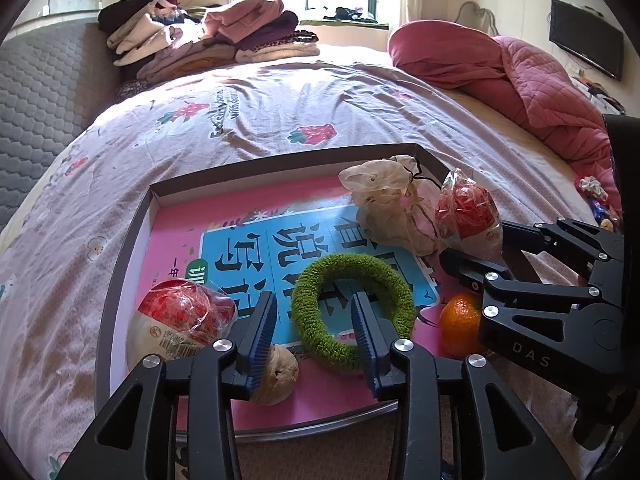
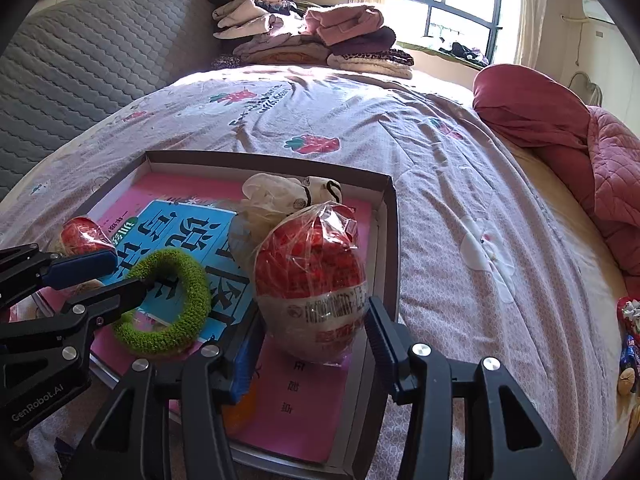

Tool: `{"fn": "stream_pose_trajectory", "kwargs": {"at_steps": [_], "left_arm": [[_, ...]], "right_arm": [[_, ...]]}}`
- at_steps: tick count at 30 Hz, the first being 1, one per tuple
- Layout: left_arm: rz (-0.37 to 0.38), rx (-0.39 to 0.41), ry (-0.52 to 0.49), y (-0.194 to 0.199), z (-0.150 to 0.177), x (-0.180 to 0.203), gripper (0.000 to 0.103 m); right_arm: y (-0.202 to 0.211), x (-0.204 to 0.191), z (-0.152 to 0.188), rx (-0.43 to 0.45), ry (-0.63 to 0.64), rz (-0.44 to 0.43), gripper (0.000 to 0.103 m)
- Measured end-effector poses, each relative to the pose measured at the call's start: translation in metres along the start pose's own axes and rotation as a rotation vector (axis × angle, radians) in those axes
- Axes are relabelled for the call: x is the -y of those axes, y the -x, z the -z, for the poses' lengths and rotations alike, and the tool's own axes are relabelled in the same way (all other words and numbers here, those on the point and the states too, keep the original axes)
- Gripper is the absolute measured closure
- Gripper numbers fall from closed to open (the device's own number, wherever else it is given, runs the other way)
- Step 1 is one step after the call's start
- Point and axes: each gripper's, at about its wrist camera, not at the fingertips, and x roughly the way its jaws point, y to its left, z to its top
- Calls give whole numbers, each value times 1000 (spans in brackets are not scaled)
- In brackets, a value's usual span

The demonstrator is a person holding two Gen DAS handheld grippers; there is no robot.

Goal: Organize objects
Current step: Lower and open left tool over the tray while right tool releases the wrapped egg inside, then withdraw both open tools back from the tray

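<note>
Tray [image 1: 132, 236]: two wrapped red-white packs [image 1: 180, 320] [image 2: 312, 280], one green ring [image 1: 352, 312], one orange [image 1: 460, 324]; both grippers [image 1: 316, 332] [image 2: 316, 344] open.

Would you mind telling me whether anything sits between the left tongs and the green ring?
Nothing visible does: the open left tongs already straddle the near side of the green ring, one finger inside its hole.

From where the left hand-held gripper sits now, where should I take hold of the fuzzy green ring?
Grip the fuzzy green ring across its near left band, coming from above and the near edge of the shallow box. It lies flat, and the open left hand-held gripper has one finger inside the hole, one outside.
</note>
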Motion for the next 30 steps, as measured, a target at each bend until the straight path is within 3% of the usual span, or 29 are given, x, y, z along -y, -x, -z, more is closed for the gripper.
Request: {"fn": "stream_pose_trajectory", "kwargs": {"at_steps": [4,18,30], "left_arm": [[0,12,13,7,3,-2,53],[-5,37,45,35,10,-6,52],[-36,76,49,65,6,-5,46]], "right_arm": [[2,1,0,-1,-9,-3,50],[23,-2,-5,38,-16,-8,49],[61,-9,-11,131,-14,-24,49]]}}
